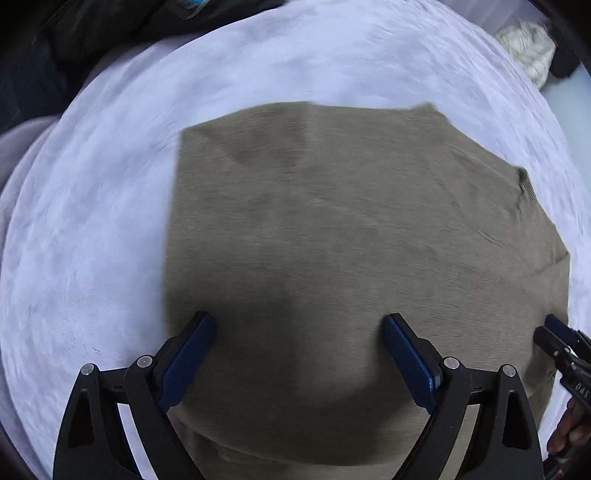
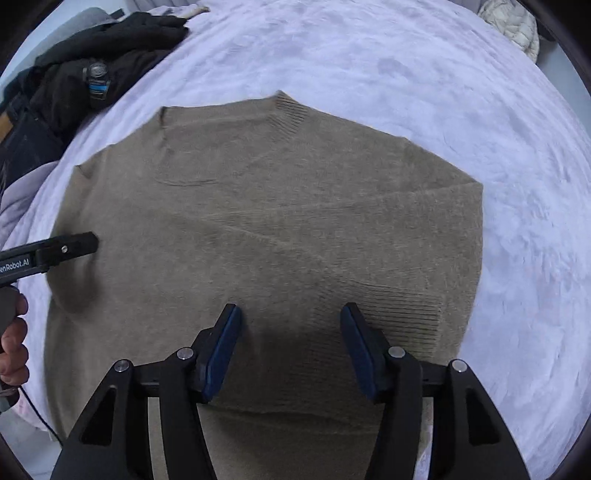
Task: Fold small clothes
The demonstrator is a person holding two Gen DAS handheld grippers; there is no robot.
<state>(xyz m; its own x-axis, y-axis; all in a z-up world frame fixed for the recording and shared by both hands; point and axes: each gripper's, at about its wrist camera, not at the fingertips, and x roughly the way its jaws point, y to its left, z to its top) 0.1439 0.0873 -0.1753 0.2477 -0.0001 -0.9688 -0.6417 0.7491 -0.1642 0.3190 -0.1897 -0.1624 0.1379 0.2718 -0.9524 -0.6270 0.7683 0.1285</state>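
A tan knitted sweater (image 1: 332, 240) lies flat on a pale lilac blanket (image 1: 92, 240). In the right wrist view the sweater (image 2: 258, 221) shows its ribbed collar (image 2: 290, 110) at the far edge and a sleeve with a ribbed cuff (image 2: 413, 310) folded across its body. My left gripper (image 1: 299, 325) is open and empty just above the sweater's near part. My right gripper (image 2: 291, 314) is open and empty over the near hem, beside the cuff. The left gripper's tip (image 2: 74, 247) shows at the sweater's left edge in the right wrist view.
A heap of dark clothes (image 2: 92, 74) lies at the far left of the blanket (image 2: 517, 221). A cream knitted item (image 2: 513, 26) sits at the far right. The right gripper's tip (image 1: 561, 339) enters the left wrist view at the lower right.
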